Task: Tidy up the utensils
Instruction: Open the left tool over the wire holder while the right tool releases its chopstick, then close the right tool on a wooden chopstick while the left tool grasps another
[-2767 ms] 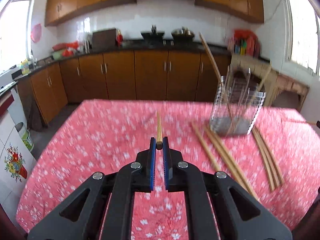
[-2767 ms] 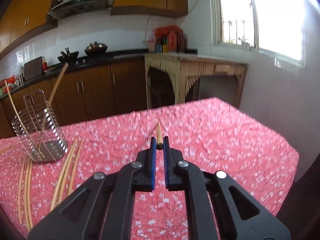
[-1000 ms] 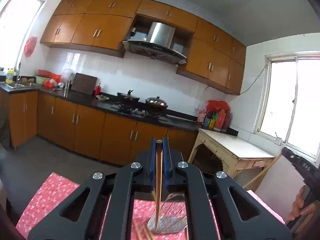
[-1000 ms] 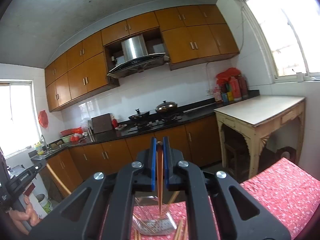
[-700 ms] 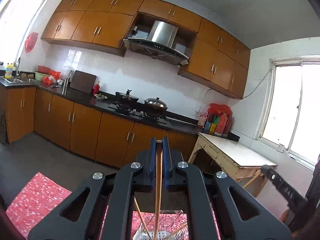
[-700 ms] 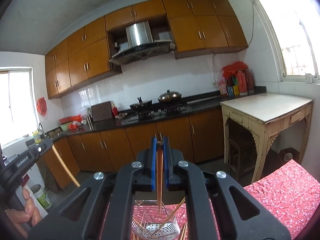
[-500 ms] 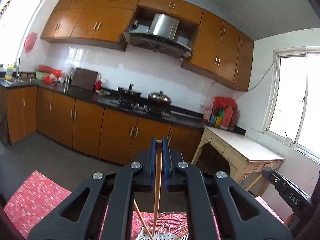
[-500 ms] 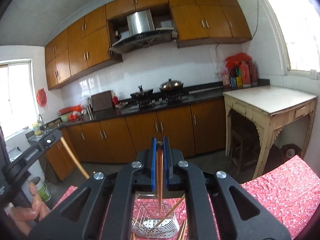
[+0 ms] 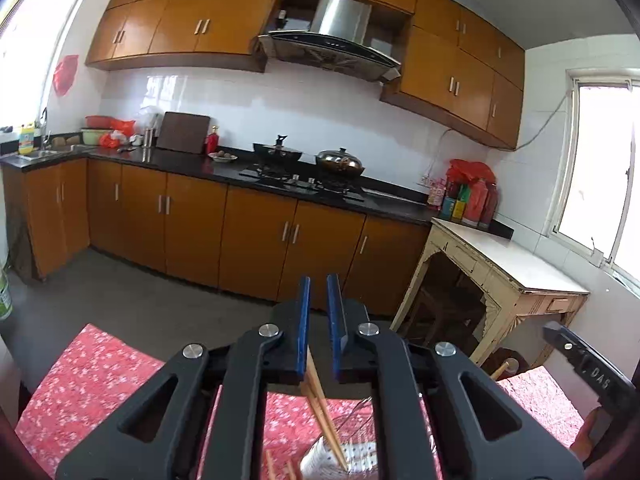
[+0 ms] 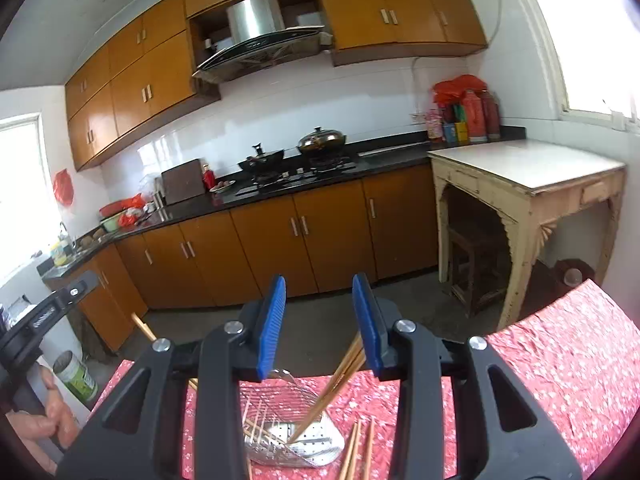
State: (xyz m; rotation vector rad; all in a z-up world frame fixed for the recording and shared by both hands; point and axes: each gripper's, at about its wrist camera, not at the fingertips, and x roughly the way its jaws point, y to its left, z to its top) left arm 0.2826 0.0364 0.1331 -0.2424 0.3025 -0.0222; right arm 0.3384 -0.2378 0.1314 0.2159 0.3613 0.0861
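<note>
Right gripper [image 10: 320, 320] fingers opening, chopstick [image 10: 338, 376] loose between them, tip in wire utensil basket [image 10: 296, 440]. Left gripper [image 9: 318, 328] fingers narrow, its chopstick [image 9: 320, 408] slipping basketward.

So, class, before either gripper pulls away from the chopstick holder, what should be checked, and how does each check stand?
1. Right gripper released: ok. Its jaws are opening, and its chopstick leans loose against one pad.
2. That chopstick's tip inside the wire holder: ok.
3. Left gripper released: cannot tell. Its jaws are only beginning to open, with its tilted chopstick between them.
4. Holder standing upright: cannot tell.
5. Tablecloth cleared: not ok. Loose chopsticks lie beside the holder.
</note>
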